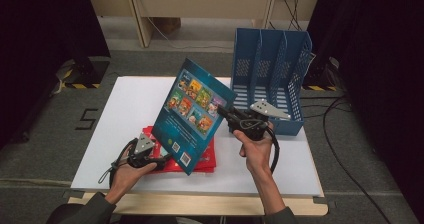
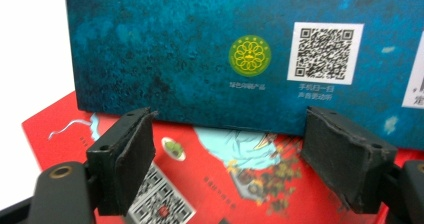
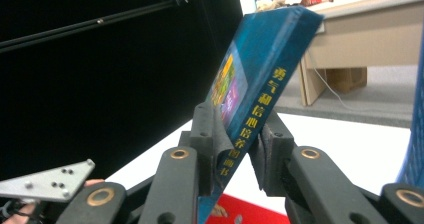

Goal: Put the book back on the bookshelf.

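A blue picture book (image 1: 192,116) is lifted off the table and tilted, its lower corner near the front. My right gripper (image 1: 222,111) is shut on its spine; in the right gripper view both pads clamp the spine of the blue book (image 3: 260,74) at the right gripper (image 3: 237,124). Under it a red book (image 1: 206,156) lies flat on the white table (image 1: 125,109). My left gripper (image 1: 162,159) is low at the blue book's lower edge. In the left gripper view the left gripper (image 2: 230,121) stands open, jaws wide apart, facing the blue book (image 2: 200,49) above the red book (image 2: 235,174).
A blue slotted file rack (image 1: 270,79) stands at the table's back right, just behind my right gripper. Cables (image 1: 340,149) trail on the floor to the right. Dark curtains hang on both sides. The table's left half is bare white.
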The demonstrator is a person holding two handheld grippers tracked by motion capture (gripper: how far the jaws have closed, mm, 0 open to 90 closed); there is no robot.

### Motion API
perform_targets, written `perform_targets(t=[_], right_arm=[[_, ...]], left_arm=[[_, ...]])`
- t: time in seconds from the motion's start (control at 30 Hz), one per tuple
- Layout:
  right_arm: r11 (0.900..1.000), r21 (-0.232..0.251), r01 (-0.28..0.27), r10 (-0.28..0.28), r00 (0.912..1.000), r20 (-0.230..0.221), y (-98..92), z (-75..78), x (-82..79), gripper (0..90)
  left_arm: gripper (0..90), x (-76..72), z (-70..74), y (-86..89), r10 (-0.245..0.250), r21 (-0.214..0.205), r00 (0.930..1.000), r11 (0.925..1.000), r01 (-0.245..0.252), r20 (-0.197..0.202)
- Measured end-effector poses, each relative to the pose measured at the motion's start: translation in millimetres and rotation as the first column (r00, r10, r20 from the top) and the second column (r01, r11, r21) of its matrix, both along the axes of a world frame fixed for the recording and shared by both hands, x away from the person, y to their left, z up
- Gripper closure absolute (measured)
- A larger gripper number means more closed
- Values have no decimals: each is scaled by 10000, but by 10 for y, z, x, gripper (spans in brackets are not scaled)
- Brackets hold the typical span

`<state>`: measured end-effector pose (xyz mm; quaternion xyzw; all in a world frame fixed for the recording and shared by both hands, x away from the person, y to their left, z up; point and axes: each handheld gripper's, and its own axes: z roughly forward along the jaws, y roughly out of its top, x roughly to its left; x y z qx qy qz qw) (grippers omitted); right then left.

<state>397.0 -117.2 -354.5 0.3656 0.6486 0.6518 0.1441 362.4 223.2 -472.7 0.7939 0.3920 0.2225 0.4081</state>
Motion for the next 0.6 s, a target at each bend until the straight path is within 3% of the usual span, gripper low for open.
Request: perform_targets(t=[0.1,0.23,0.37,0.6], right_arm=[[9999,-63,-147,148,9997,205,49,88,-6,761],[9984,-417,-375,397,9978,533,132,192,-27,774],[9979,-326,-560,586,9949,823,229,279,-30,795],[9950,-469,-880,926,9898,1079,326,358,-65,804]], left_arm=[[201,27,-10,5,18,-234,9998,9997,-23,-181],[202,23,-2,23,70,-165,9999,9998,-72,-91],[200,34,1,78,151,-273,9998,9995,-154,-114],[199,49,81,441,786,-765,9967,9939,-798,-179]])
